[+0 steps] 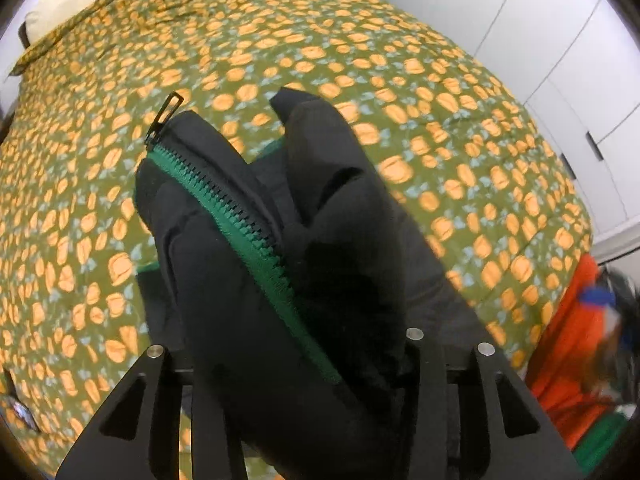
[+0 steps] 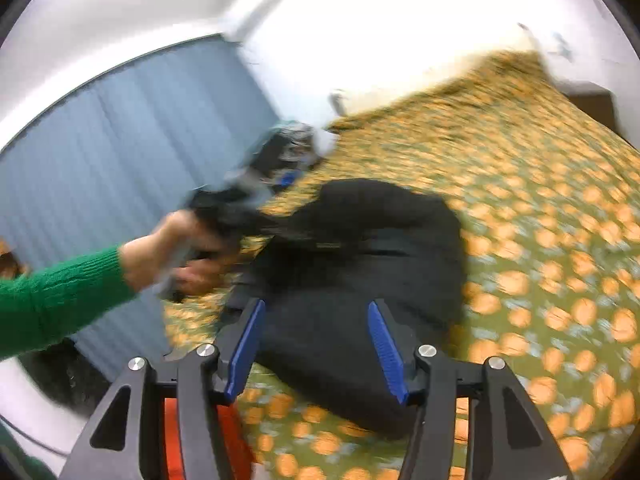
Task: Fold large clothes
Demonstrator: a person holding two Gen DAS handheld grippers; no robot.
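Bunched in the closed left tool (image 1: pixel 304 380), the black jacket (image 1: pixel 256 240) was lifted off the bed (image 1: pixel 440 80), probably for spreading; ahead of the open right tool (image 2: pixel 316 344), its bulk lay.

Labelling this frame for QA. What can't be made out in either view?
- Left wrist view: the left gripper's fingertips are buried in the black padded jacket with the green zipper.
- Left wrist view: the orange garment at the right edge is blurred and cut off.
- Right wrist view: the left hand and its tool are motion-blurred.
- Right wrist view: the right gripper is open; the jacket's far edge smears into the green bedspread with orange print.
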